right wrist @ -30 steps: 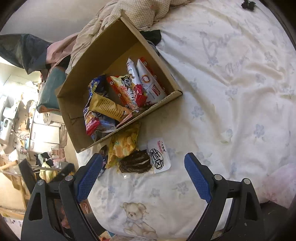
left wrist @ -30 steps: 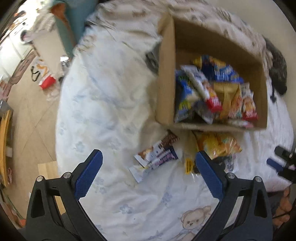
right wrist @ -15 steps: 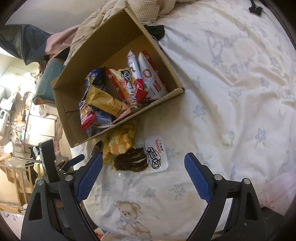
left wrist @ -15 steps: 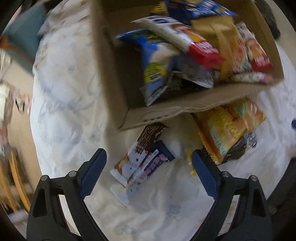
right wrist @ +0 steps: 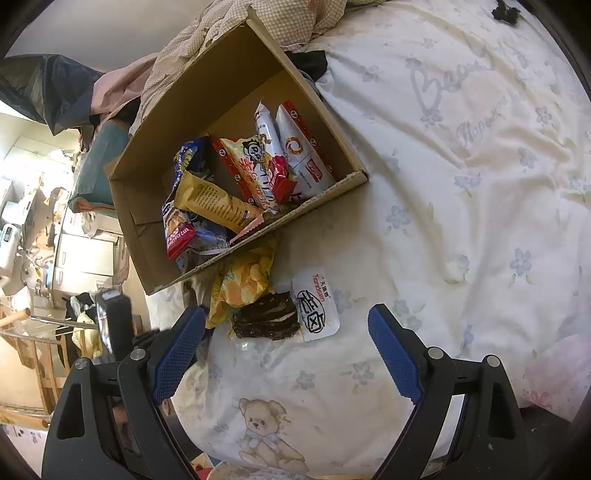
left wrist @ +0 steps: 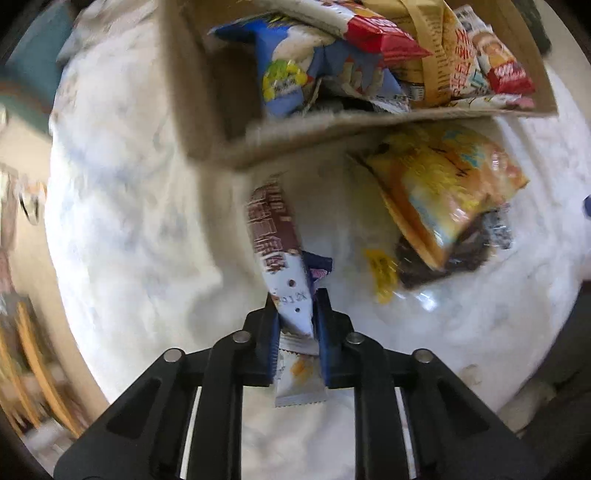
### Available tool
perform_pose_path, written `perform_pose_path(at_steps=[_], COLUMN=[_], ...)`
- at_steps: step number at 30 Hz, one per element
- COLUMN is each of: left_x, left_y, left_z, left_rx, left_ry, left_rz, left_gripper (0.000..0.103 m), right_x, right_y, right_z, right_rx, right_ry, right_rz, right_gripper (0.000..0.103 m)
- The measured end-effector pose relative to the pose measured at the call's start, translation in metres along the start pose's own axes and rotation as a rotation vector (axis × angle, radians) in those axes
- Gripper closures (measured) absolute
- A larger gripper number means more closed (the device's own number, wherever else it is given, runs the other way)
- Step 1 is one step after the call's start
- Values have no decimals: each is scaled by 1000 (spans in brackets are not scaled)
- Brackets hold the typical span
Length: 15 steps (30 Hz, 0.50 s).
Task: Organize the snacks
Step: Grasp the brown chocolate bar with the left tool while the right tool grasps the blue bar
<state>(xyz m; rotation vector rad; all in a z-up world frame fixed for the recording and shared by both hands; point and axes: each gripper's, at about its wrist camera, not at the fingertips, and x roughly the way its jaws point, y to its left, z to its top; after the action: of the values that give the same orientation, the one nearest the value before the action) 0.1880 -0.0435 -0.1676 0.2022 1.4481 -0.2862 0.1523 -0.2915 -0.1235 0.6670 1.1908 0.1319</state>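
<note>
My left gripper [left wrist: 297, 316] points straight down at the bed and is shut on a brown and white snack bar [left wrist: 275, 236]; a purple bar [left wrist: 318, 266] is squeezed in beside it. A cardboard box [left wrist: 207, 96] holding several snack packs lies just beyond. A yellow chip bag [left wrist: 443, 184] and a dark cookie pack [left wrist: 443, 266] lie to the right on the sheet. In the right wrist view my right gripper [right wrist: 288, 354] hovers open above the cookie pack [right wrist: 266, 317], a white pouch [right wrist: 314, 306] and the yellow chip bag [right wrist: 243, 280], in front of the box [right wrist: 236, 74].
The white floral bedsheet [right wrist: 461, 184] spreads wide to the right of the box. Crumpled checked bedding [right wrist: 273, 18] lies behind the box. The bed's edge drops to the floor and furniture [right wrist: 74, 240] on the left.
My left gripper came down onto the two bars below the box and closed on them; the brown bar now stands tilted between the pads. The right gripper stayed where it was, still open.
</note>
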Motion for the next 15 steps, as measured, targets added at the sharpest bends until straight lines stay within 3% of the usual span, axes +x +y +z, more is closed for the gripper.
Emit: perform_pose_path(at_steps=[5,9,13,15], left_x=[-7,-5,-5,-1], left_y=[-8,-20,-48,-60], left_z=[-36,-58,-73,-72], left_rx=[-175,-268,-264,-240], left_ry=[27,24,24,48], left_rz=[-153,-213,-260,-255], left_gripper=[89,89,89,83], right_x=[0,-1,0,-1], right_y=[6,9,7,4], right_z=[-4,-8,-12,-12], right_rx=[-21,-44,-52,-50], right_ry=[0,-3,1,-2], right_rz=[-3,-19,-44,-55], right_gripper=[11,11,11,11])
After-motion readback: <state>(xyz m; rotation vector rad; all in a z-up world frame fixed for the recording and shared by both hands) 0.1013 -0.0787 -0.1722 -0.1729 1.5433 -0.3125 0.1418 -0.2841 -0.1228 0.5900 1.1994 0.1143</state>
